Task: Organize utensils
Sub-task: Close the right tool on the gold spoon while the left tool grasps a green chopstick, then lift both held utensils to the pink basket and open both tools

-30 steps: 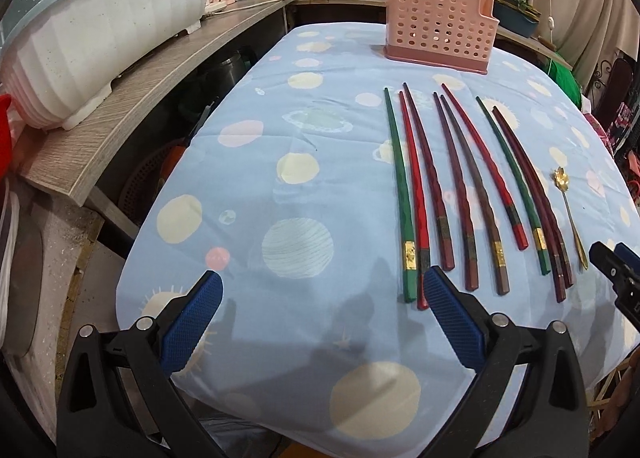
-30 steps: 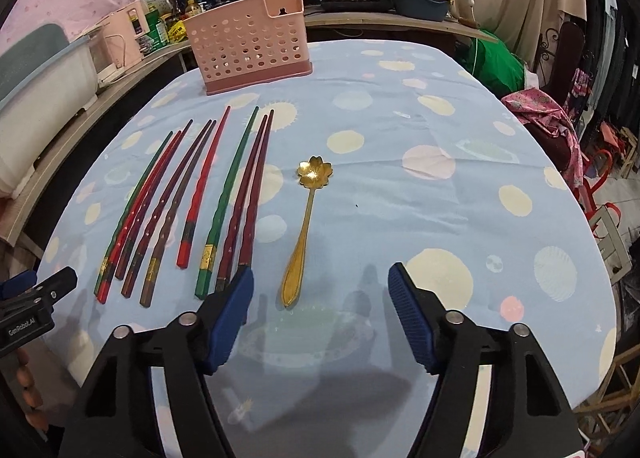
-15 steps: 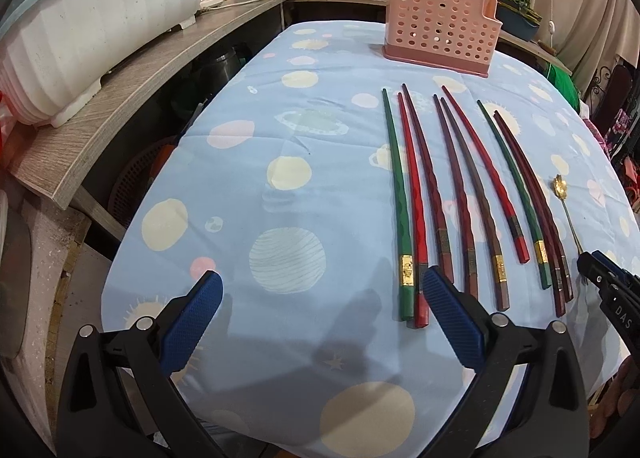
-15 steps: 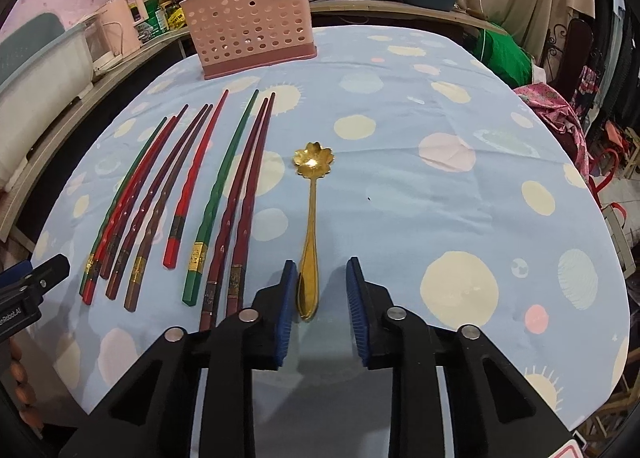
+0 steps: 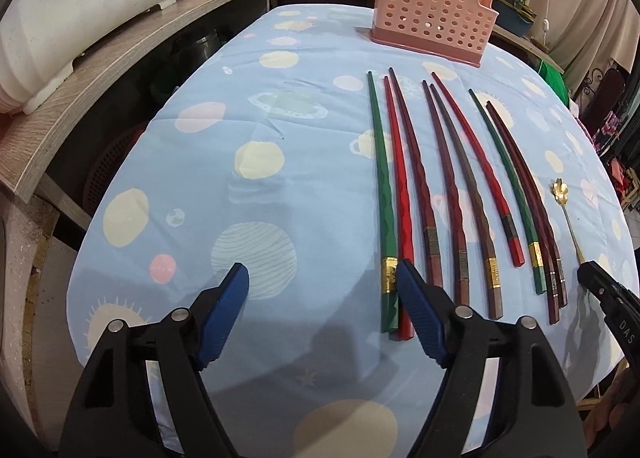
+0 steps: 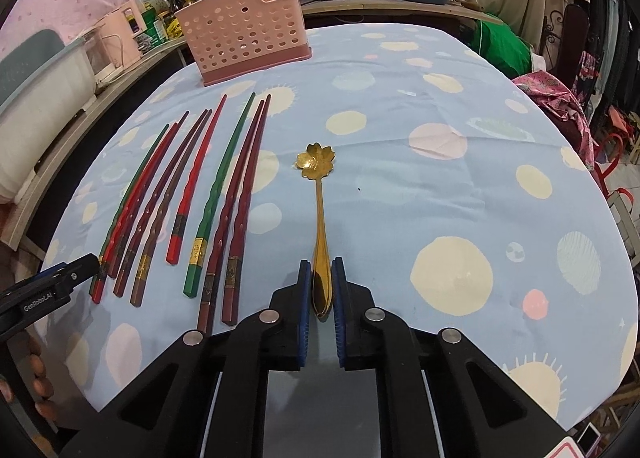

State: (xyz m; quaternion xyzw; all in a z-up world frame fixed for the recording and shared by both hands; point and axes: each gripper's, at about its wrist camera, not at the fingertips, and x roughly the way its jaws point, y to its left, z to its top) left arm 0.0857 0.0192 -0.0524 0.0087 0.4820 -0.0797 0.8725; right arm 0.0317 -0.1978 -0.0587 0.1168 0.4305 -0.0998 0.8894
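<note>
Closing in on the gold spoon (image 6: 319,254), our right gripper (image 6: 320,282) has its blue pads either side of the fat near end of the handle, and the jaws are closing with barely any gap left, so it looks pinched or about to be. The spoon lies flat on the blue spotted tablecloth (image 6: 440,218), flower bowl pointing away from us. Honestly the worry is that handle: thin, shiny and tapered, gripped right at its tip, so once lifted it could swivel between the pads or squirt out.

Over on the left, our left gripper (image 5: 324,312) has its fingers well apart but closing, with nothing between them except cloth. Its right-hand pad (image 5: 418,314) sits right over the near ends of the green chopstick (image 5: 380,186) and the red chopstick (image 5: 398,194). If it goes down like that we reckon it nudges the pair sideways instead of straddling them, and the chopsticks (image 5: 460,194) lie so close together that one bump could roll into its neighbours.

Further back, the pink perforated utensil holder (image 6: 244,42) stands upright at the far side of the table, well apart from everything. It looks light, so poking a long utensil in at an angle might tip or shove it.
</note>
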